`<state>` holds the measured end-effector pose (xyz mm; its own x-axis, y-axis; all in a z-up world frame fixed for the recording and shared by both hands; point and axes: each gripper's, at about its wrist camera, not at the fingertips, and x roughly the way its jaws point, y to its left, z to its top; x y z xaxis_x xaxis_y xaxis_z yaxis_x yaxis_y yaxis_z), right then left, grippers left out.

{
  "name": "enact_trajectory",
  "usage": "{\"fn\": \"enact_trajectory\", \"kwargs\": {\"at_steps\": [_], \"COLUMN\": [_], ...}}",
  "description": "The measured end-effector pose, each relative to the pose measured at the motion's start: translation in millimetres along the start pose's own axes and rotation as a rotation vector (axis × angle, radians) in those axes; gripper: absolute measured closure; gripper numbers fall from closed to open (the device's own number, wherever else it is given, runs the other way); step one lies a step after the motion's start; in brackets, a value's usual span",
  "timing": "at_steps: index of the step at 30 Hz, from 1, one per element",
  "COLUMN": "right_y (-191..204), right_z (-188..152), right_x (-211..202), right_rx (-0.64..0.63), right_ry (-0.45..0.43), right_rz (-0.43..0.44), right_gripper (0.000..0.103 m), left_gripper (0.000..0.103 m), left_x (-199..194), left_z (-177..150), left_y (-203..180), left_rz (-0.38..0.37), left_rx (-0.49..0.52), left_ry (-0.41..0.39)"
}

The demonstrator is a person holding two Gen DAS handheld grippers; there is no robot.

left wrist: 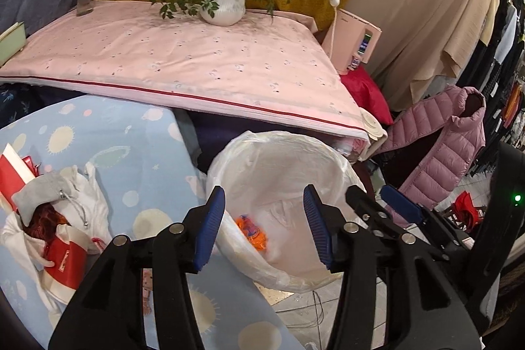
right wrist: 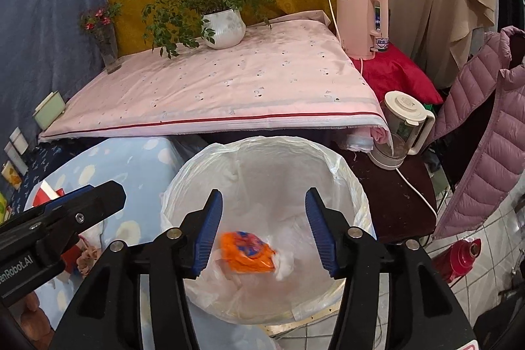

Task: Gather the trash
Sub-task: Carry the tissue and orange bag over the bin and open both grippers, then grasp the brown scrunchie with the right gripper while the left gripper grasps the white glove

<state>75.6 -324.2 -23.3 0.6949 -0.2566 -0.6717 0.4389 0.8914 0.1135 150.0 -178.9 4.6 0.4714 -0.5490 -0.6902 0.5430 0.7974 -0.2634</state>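
A trash bin (left wrist: pixel 323 153) lined with a clear plastic bag stands below both grippers; it also shows in the right wrist view (right wrist: pixel 344 173). An orange crumpled wrapper (right wrist: pixel 247 253) lies inside it, blurred; in the left wrist view the wrapper (left wrist: pixel 252 230) sits at the bin's lower left. My right gripper (right wrist: pixel 264 233) is open and empty above the bin, and it shows at the right of the left wrist view (left wrist: pixel 377 202). My left gripper (left wrist: pixel 264 232) is open and empty over the bin's left rim. Its finger (right wrist: pixel 82 202) shows in the right wrist view.
A low surface with a light blue cloth (left wrist: pixel 131 153) holds a white bag, red paper and a red cup (left wrist: pixel 65 264). Behind is a pink-covered table (left wrist: pixel 183 61) with a potted plant (left wrist: pixel 226 2) and a vase. A blender jug (right wrist: pixel 403 127), a pink jacket (right wrist: pixel 485 136) and a red flask (right wrist: pixel 459 258) are at right.
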Motion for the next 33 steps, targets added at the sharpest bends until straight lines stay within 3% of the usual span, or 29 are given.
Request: {"fn": "enact_trajectory", "kwargs": {"at_steps": [5,27,33], "right_y": [12.5,114.2,138.9], "right_z": [-0.2,-19.5,-28.5], "right_x": [-7.2,-31.0,-31.4], "right_rx": [-0.010,-0.142,-0.176], "right_ry": [-0.006,0.000,0.018], "right_rz": [0.017,0.146,0.170], "right_gripper": [0.047,0.041,0.041], "left_gripper": [0.041,0.025,0.015], "left_x": [-11.8,-76.9,-91.2], "left_z": [-1.9,-31.2,-42.2], "left_y": [13.4,113.1,139.6], "left_rz": [0.070,0.302,0.354], "left_rx": [-0.019,-0.179,-0.236], "left_ry": [-0.040,-0.087,-0.090]}}
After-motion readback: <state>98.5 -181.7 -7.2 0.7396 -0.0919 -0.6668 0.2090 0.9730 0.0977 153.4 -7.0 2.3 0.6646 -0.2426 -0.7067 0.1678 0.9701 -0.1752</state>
